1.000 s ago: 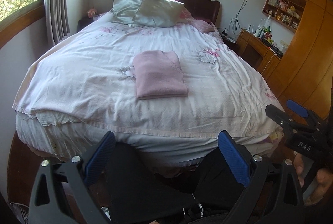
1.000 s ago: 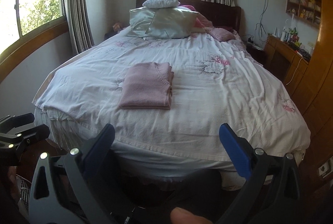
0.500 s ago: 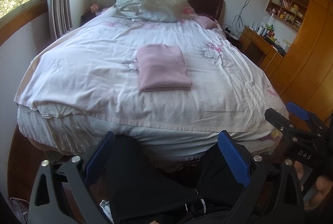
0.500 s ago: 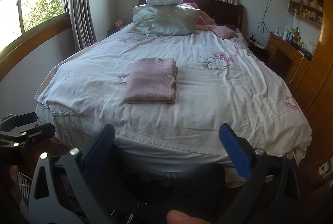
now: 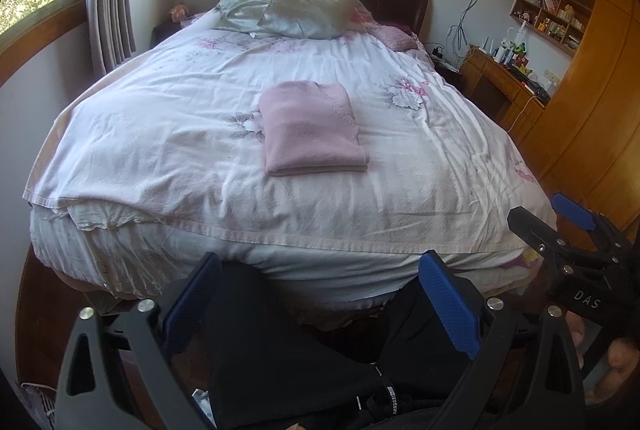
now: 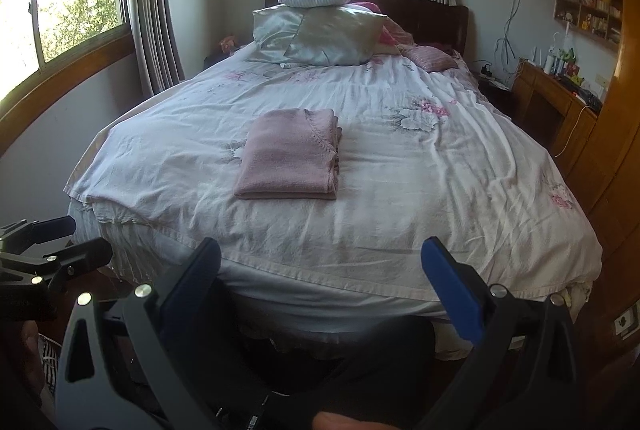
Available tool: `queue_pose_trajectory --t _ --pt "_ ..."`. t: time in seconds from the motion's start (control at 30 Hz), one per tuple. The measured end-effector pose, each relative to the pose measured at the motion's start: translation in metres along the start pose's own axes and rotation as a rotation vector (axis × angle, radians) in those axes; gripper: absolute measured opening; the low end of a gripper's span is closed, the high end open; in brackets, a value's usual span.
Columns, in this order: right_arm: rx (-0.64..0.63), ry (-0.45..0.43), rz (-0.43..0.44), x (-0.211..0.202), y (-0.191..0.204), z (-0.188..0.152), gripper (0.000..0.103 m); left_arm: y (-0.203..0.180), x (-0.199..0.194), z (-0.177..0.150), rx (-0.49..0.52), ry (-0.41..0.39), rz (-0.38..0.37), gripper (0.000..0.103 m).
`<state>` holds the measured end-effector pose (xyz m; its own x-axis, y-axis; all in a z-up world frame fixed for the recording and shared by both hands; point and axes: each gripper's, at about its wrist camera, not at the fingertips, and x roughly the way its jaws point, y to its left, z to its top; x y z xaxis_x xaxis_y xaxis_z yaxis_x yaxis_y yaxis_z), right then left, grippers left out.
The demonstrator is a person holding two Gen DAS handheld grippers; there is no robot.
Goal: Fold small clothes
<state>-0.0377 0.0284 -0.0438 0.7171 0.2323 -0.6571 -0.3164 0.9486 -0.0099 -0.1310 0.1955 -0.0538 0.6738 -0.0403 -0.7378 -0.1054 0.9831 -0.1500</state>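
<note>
Folded pink knit garment (image 5: 312,128): flat mid-bed on the white floral bedspread (image 5: 168,134), well back from its foot edge. Left gripper (image 5: 320,294) and right gripper (image 6: 320,282): both spread wide, empty, off the foot edge.

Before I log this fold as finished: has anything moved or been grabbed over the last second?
Nothing was grabbed or released. Only the views shifted slightly, so the grippers drifted a little at the foot of the bed. The left gripper and right gripper stayed open and empty. The folded pink garment lay unmoved on the bedspread.

pink garment (image 5: 312,128): soft matt knit | bedsheet (image 5: 160,134): creased cotton | pillows (image 5: 312,8): glossy satin | cabinets (image 5: 600,102): polished wood
</note>
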Motion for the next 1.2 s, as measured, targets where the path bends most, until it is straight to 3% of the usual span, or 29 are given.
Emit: queue_pose_trajectory --t 0.33,1.2 --pt "-0.013 -0.013 -0.021 0.009 -0.003 0.002 0.100 0.001 0.012 0.009 -0.006 0.008 -0.001 0.099" --pt "-0.004 0.012 0.025 0.023 -0.006 0.009 0.100 0.003 0.021 0.021 -0.011 0.008 0.030 0.099"
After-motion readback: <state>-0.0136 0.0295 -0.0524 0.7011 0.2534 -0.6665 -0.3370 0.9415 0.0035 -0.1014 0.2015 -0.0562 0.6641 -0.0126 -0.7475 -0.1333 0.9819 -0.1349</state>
